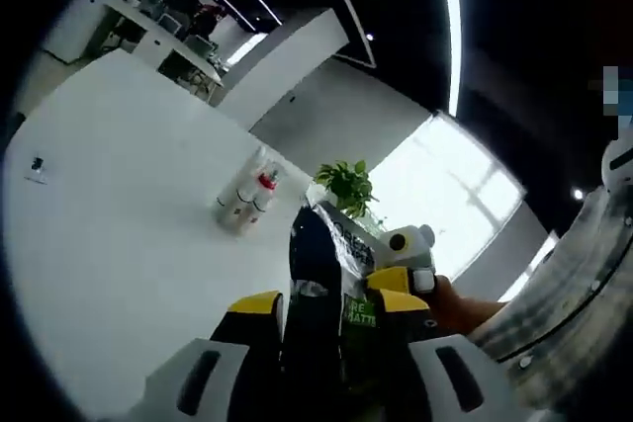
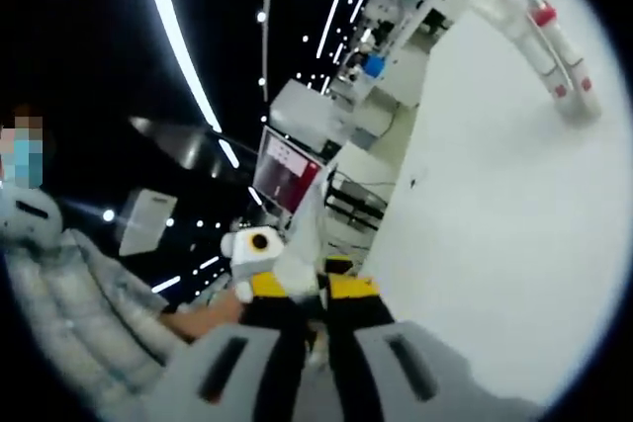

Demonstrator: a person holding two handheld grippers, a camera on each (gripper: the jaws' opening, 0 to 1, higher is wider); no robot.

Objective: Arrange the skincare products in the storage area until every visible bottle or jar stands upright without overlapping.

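A dark tube with a green label (image 1: pixel 341 289) stands between the yellow-tipped jaws of my left gripper (image 1: pixel 321 308), which is shut on it above the white table (image 1: pixel 119 214). Its crinkled top end (image 1: pixel 341 224) points away from me. My right gripper (image 1: pixel 401 289) comes in from the right and presses against the tube's side. In the right gripper view, its narrow jaws (image 2: pixel 309 289) close on a pale part of the tube (image 2: pixel 305 244). Two white bottles, one with a red cap (image 1: pixel 242 200), stand close together farther off on the table; the same bottles (image 2: pixel 549 37) appear in the right gripper view.
A green plant (image 1: pixel 346 185) stands behind the tube. A person's hand (image 1: pixel 460 305) and plaid sleeve (image 1: pixel 554 303) hold the right gripper. A small dark mark (image 1: pixel 37 165) lies far left on the table. Office desks (image 1: pixel 158 7) stand beyond.
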